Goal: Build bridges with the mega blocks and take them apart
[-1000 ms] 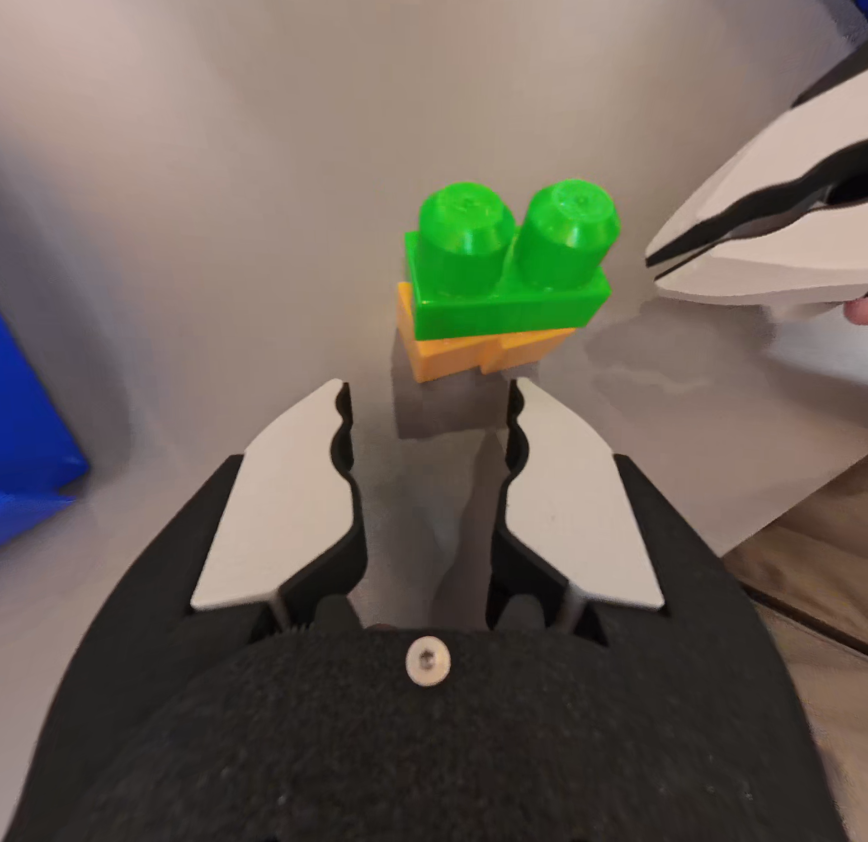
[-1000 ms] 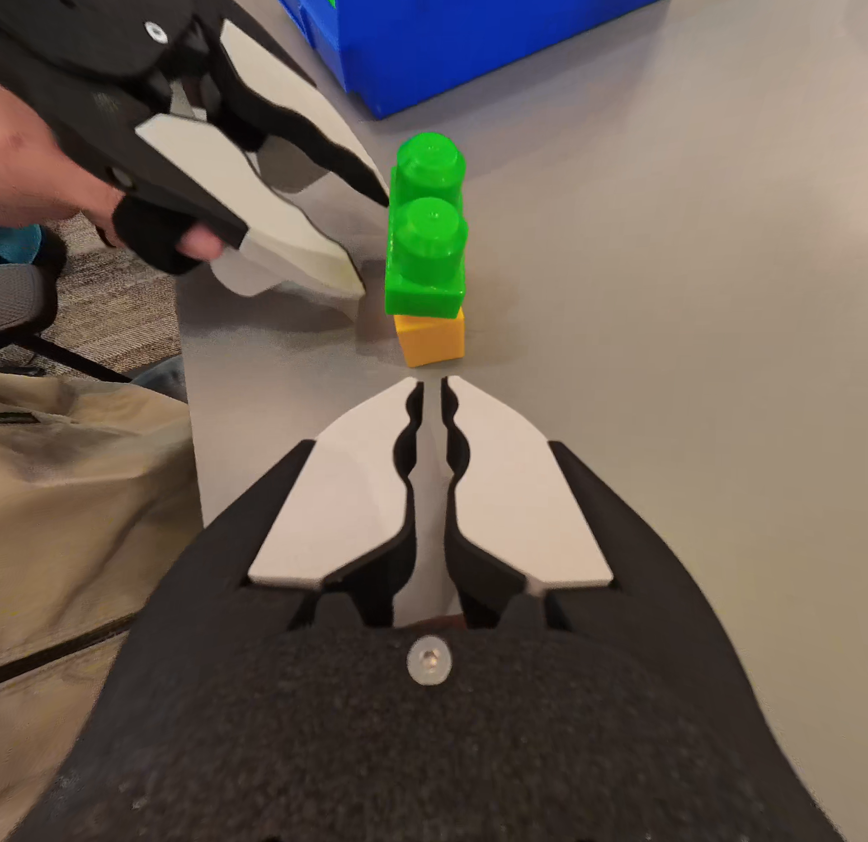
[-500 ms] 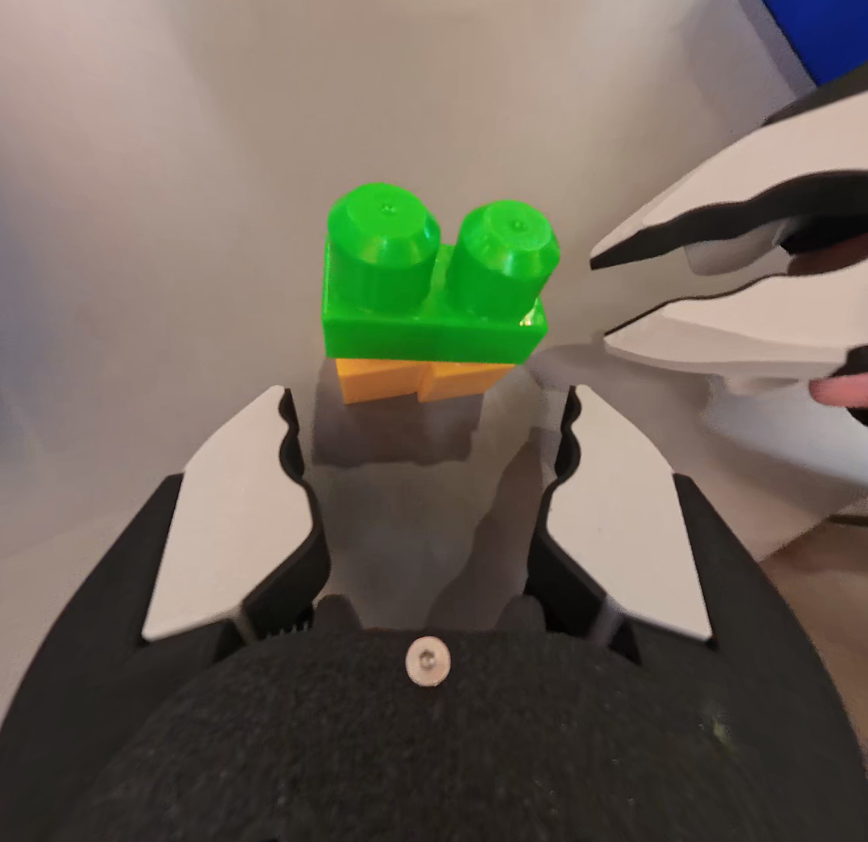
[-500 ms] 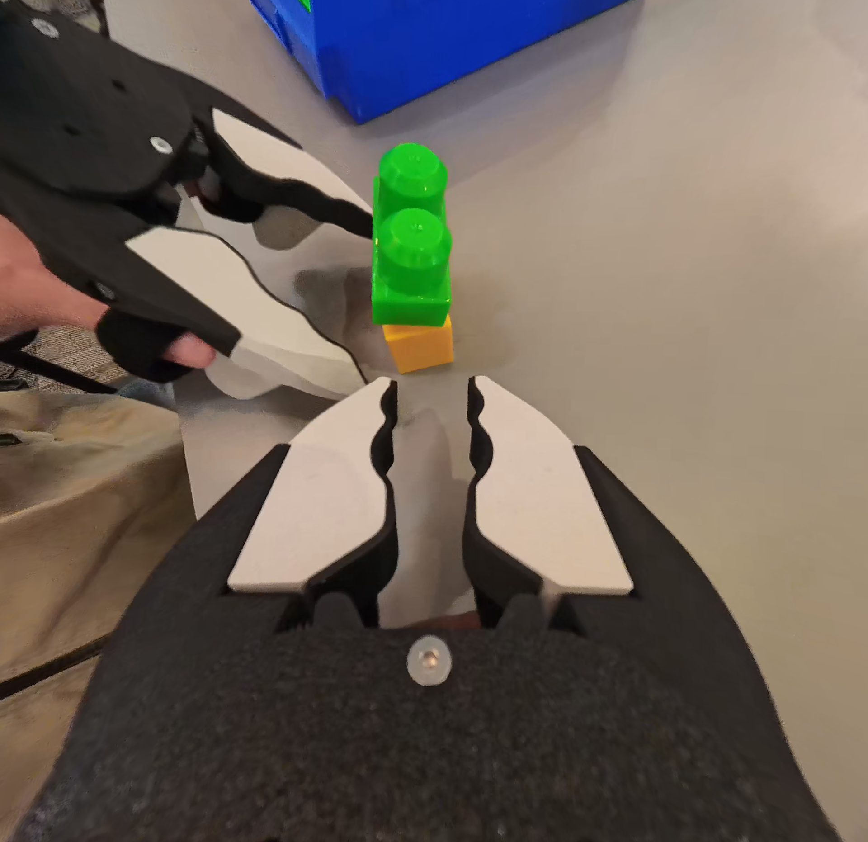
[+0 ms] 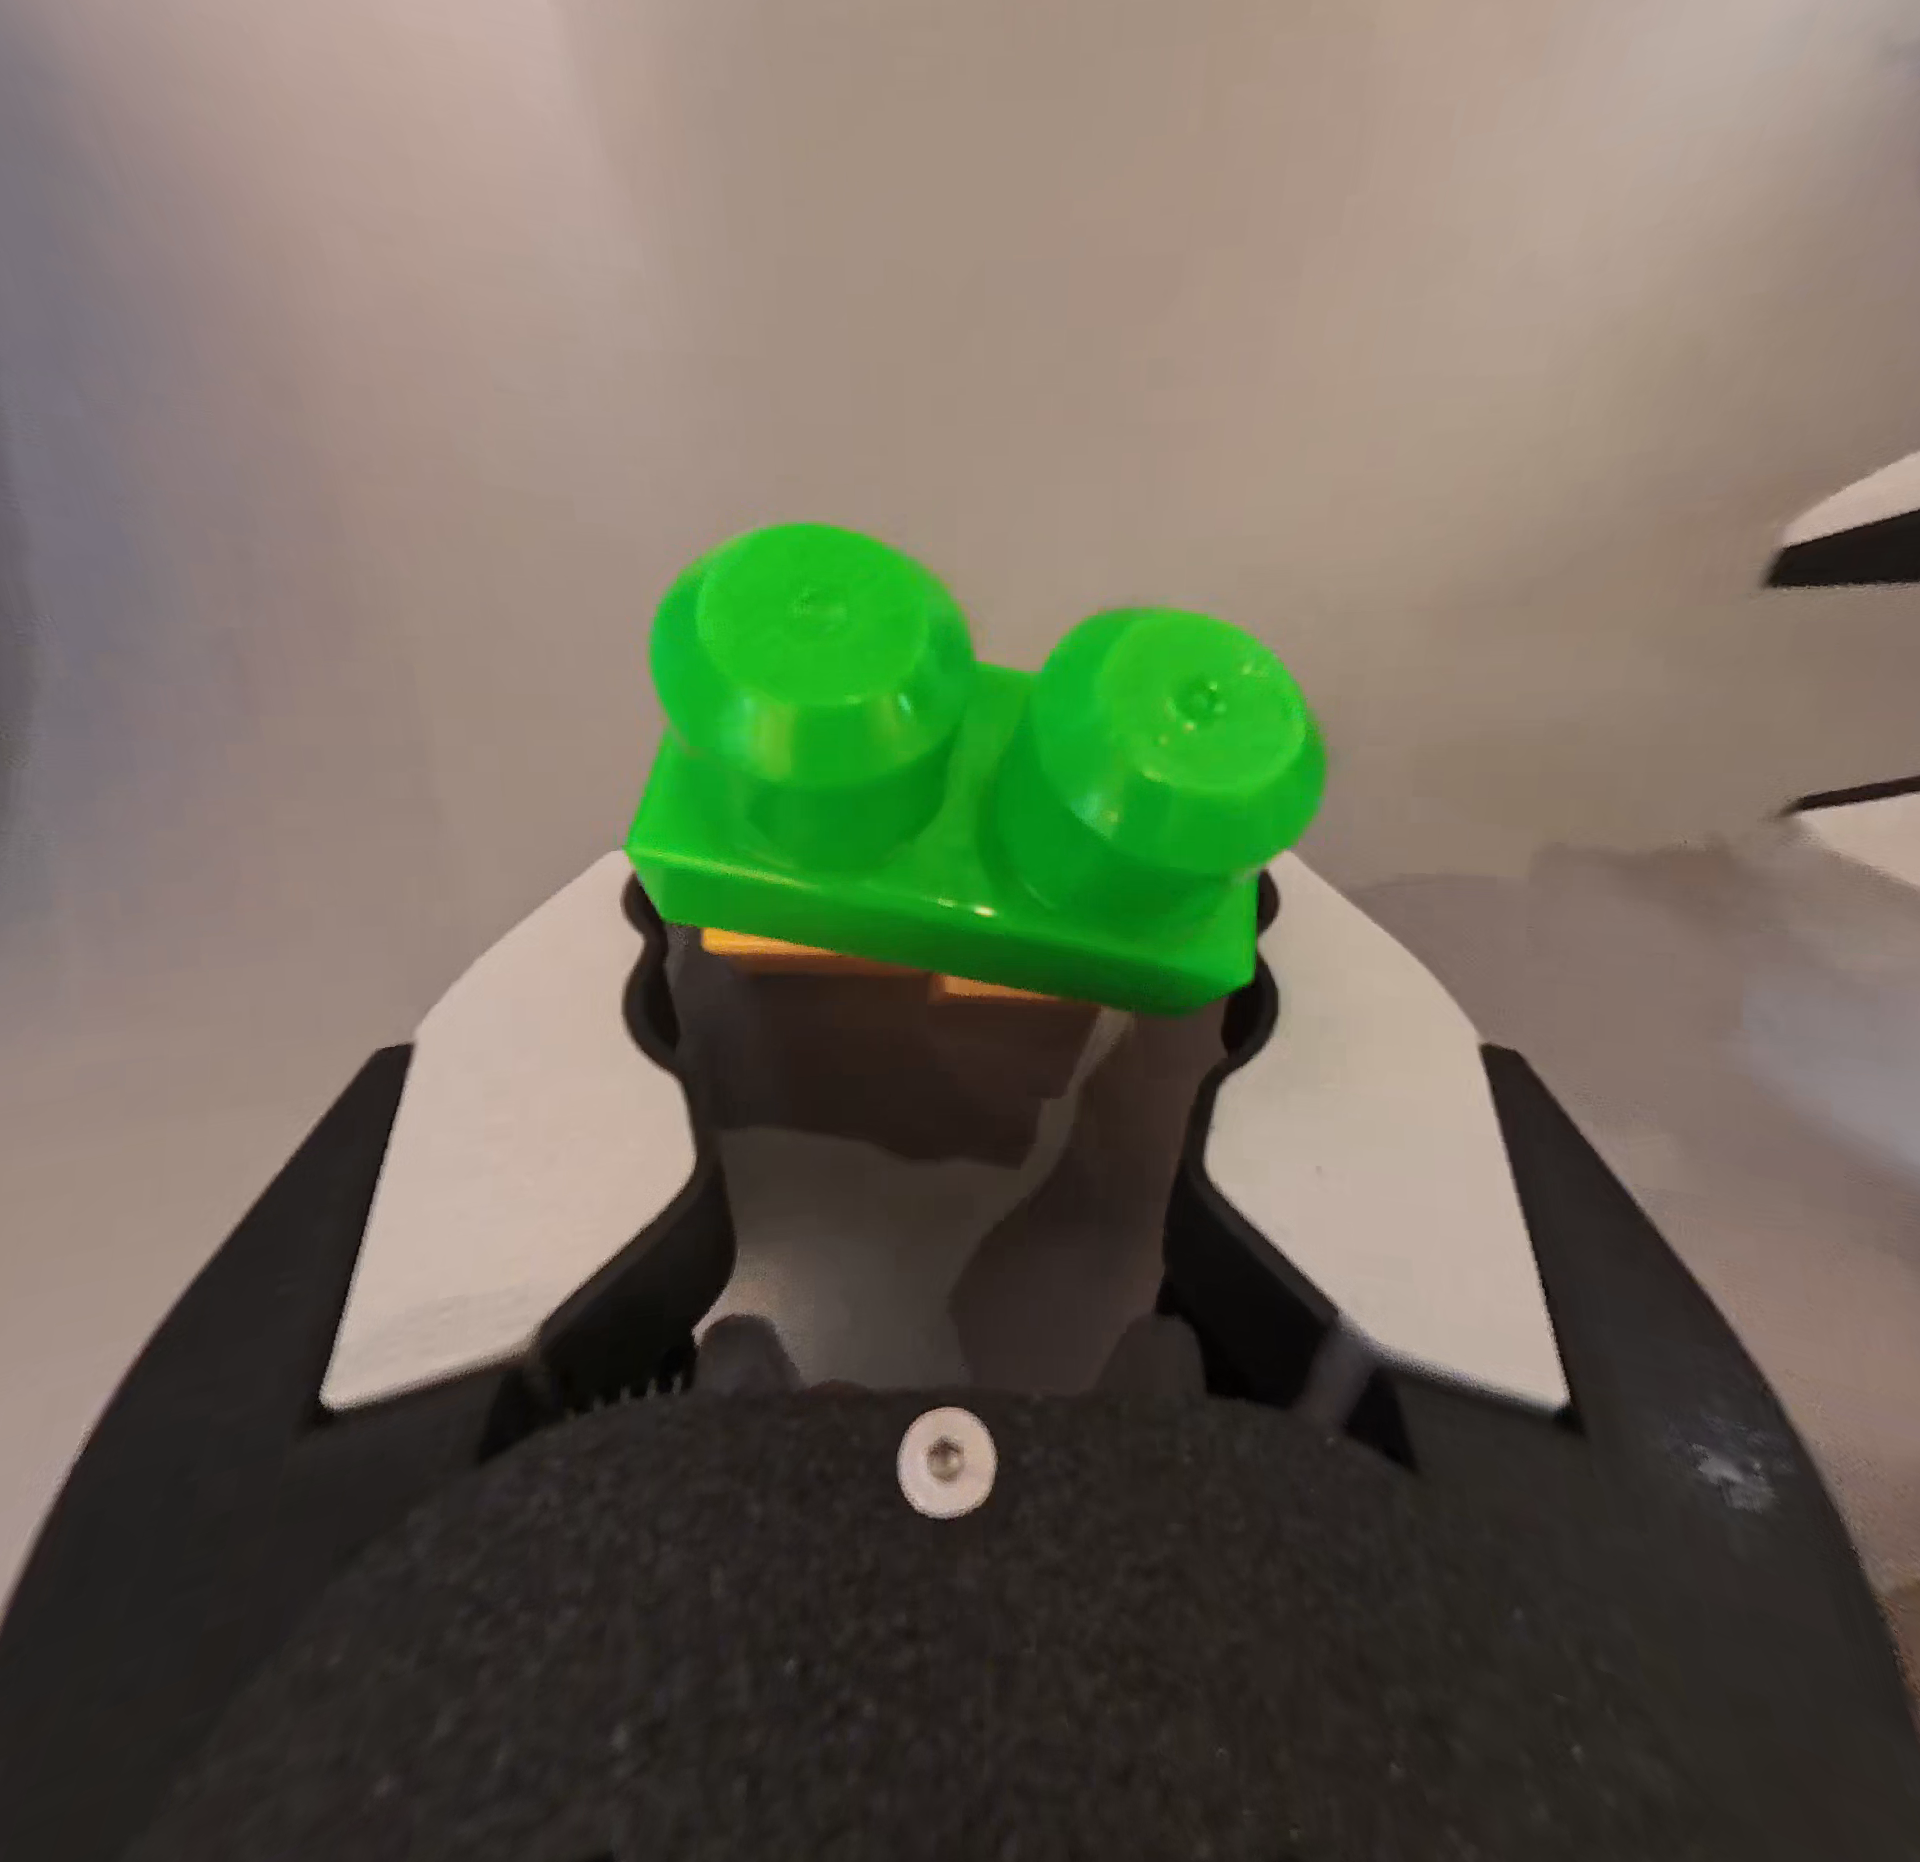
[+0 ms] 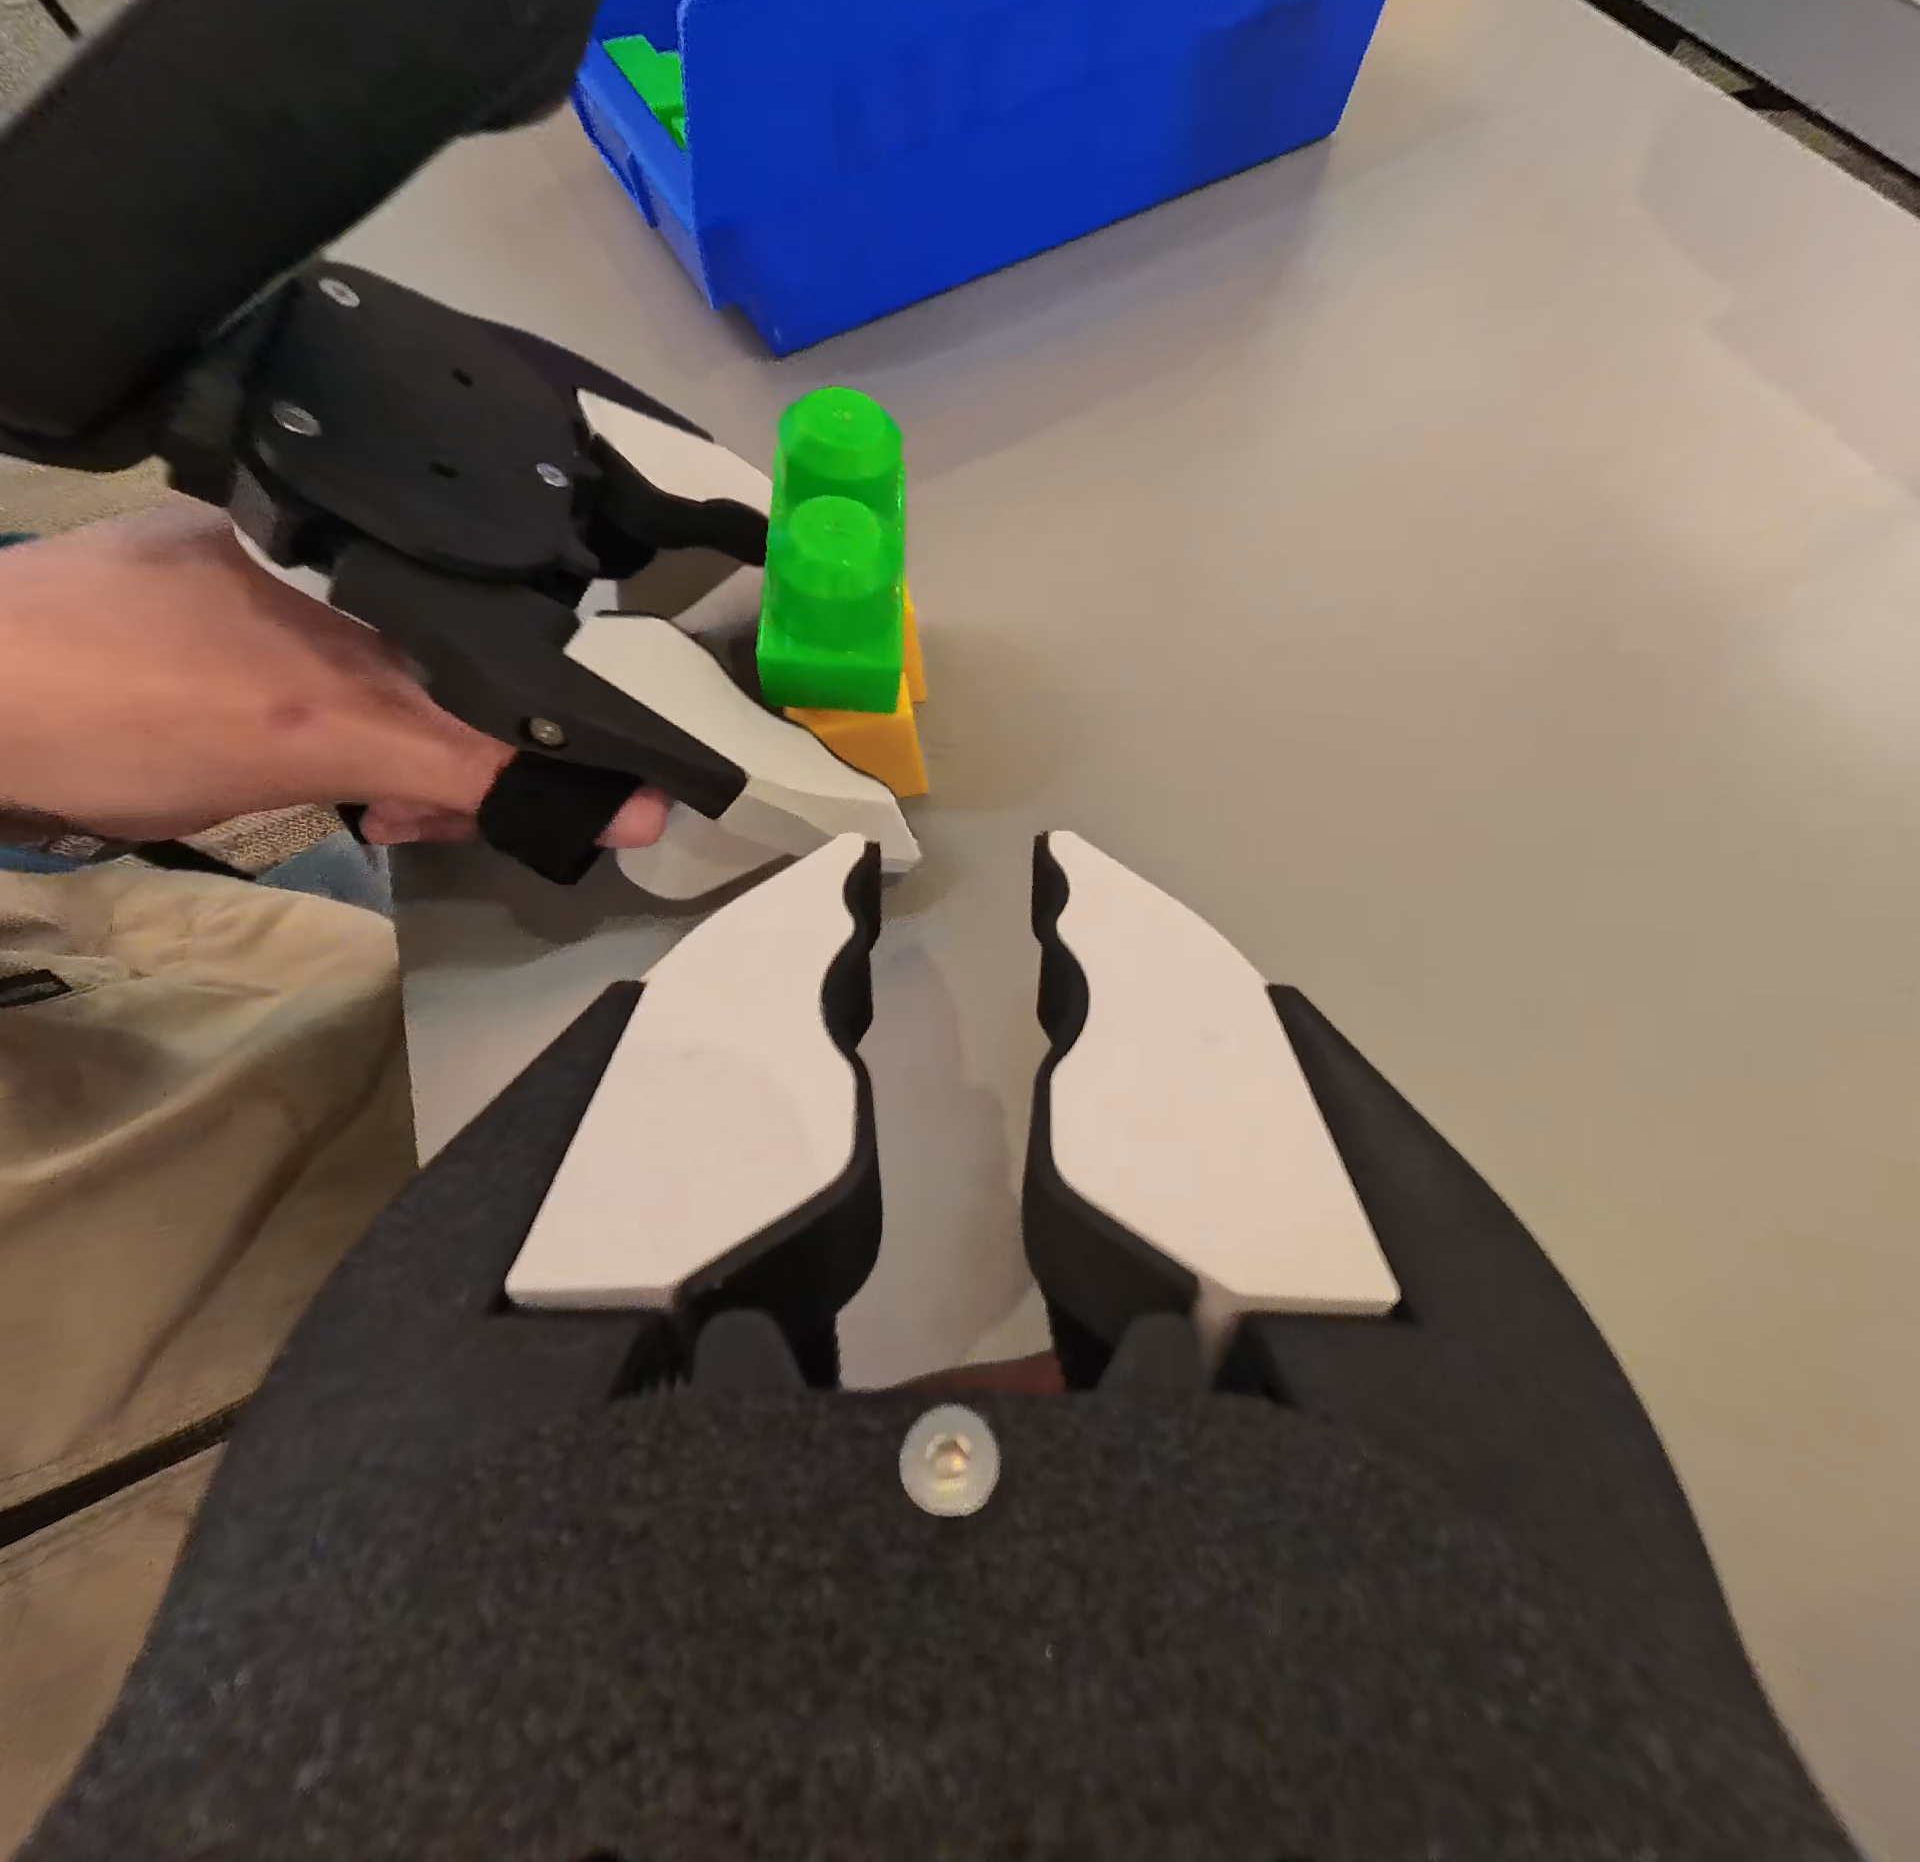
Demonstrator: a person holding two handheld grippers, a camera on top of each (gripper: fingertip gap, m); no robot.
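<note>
blocks sit stacked on a grey table point(image 6: 1455, 669): a green block point(image 5: 940, 804) pressed onto a yellow block point(image 6: 873, 742), near a blue bin point(image 6: 987, 119). taking them apart looks barely begun; both are joined. left gripper point(image 5: 945, 939), jaws wide, straddles the stack without clamping, having closed in from farther back a second ago. right gripper point(image 6: 956, 856) has opened from nearly shut to a narrow gap, empty.

The two-stud block point(image 6: 831, 576) sits on the lower block point(image 6: 873, 742) on the table point(image 6: 1455, 669). The left gripper point(image 6: 774, 669) straddles the stack from the left. The bin point(image 6: 987, 119) stands behind; the right gripper point(image 6: 956, 856) is before the stack.
</note>
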